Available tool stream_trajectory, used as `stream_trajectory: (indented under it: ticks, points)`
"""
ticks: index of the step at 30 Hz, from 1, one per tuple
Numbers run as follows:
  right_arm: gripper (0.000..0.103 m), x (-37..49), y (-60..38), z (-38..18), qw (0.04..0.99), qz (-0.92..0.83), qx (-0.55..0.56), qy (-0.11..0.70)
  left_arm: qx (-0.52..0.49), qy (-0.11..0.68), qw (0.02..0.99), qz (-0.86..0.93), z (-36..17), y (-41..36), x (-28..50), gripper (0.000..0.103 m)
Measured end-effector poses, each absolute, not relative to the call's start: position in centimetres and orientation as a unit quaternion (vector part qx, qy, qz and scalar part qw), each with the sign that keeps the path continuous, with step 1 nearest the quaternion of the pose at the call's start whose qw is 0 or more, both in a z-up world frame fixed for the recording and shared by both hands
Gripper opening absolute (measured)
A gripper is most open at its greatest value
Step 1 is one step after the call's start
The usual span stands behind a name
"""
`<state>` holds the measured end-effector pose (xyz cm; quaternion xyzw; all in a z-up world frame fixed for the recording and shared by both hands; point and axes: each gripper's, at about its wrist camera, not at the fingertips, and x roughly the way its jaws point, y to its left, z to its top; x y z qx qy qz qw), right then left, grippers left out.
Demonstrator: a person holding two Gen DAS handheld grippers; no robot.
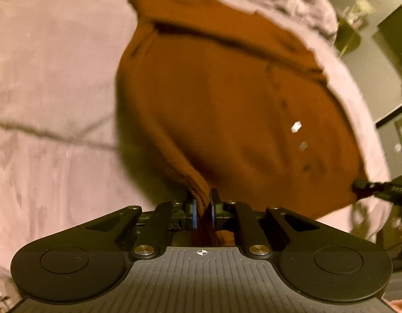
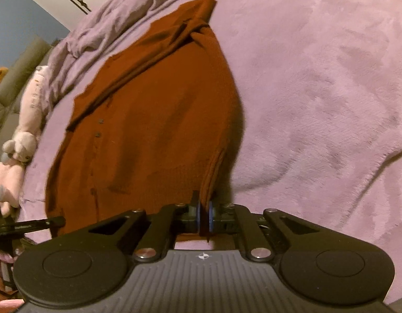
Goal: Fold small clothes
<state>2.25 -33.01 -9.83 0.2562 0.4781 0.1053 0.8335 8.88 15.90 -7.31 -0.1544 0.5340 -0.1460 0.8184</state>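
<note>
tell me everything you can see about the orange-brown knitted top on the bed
The orange-brown top looks like a ribbed knit cardigan, with a row of small dark buttons down its front. It lies spread, a little rumpled, on the lilac plush blanket, its far end folded over. Its near hem is pinched at two corners: the left hand-held gripper and the right hand-held gripper are each shut on the ribbed edge.

Rust-brown buttoned knit garment [image 2: 148, 120] lies spread, hem corners lifted.
</note>
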Motion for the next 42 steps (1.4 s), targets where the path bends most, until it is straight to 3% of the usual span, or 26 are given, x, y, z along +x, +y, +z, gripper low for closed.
stream_trajectory:
  ticks: [7, 11, 16, 19, 21, 23, 28, 31, 33, 35, 42]
  points:
    - [0.004, 7.5, -32.4, -5.0, 0.875, 0.134, 0.263, 0.384, -0.167, 0.413, 0.885, -0.137, -0.8, 16.5, 13.7, 0.009]
    - [0.004, 12.4, -30.1, -3.9, 0.905, 0.123, 0.213, 0.347, -0.144, 0.389, 0.907, -0.079, -1.6, 16.2, 18.1, 0.009]
    - [0.004, 17.5, -28.1, -5.1, 0.916, 0.081, 0.185, 0.347, -0.144, 0.412, 0.899, -0.020, -4.9, 15.9, 21.8, 0.010]
    - [0.008, 18.8, -28.6, -5.9, 0.912, 0.060, 0.180, 0.364, -0.157, 0.412, 0.897, -0.005, -5.5, 16.9, 21.8, 0.028]
    - [0.011, 18.3, -29.8, -5.7, 0.917, 0.062, 0.189, 0.346, -0.174, 0.391, 0.903, -0.011, -5.2, 18.1, 21.4, 0.049]
    - [0.024, 17.7, -30.6, -5.3, 0.927, 0.056, 0.179, 0.325, -0.175, 0.371, 0.912, -0.010, -4.9, 19.4, 20.7, 0.051]
    - [0.035, 17.3, -31.2, -5.8, 0.933, 0.085, 0.109, 0.333, -0.173, 0.404, 0.894, -0.081, -6.2, 20.3, 21.4, 0.052]
    - [0.036, 18.0, -30.6, -6.7, 0.926, 0.095, 0.081, 0.356, -0.134, 0.423, 0.889, -0.110, -6.8, 19.0, 22.6, 0.053]
    - [0.036, 18.5, -29.9, -7.2, 0.924, 0.105, 0.061, 0.362, -0.099, 0.429, 0.890, -0.122, -6.9, 17.9, 23.5, 0.063]
    - [0.036, 19.0, -29.1, -7.5, 0.922, 0.115, 0.042, 0.368, -0.084, 0.438, 0.884, -0.140, -7.3, 17.1, 24.5, 0.066]
    - [0.036, 20.6, -27.8, -8.1, 0.916, 0.127, 0.014, 0.379, -0.066, 0.431, 0.889, -0.142, -7.2, 16.4, 25.8, 0.066]
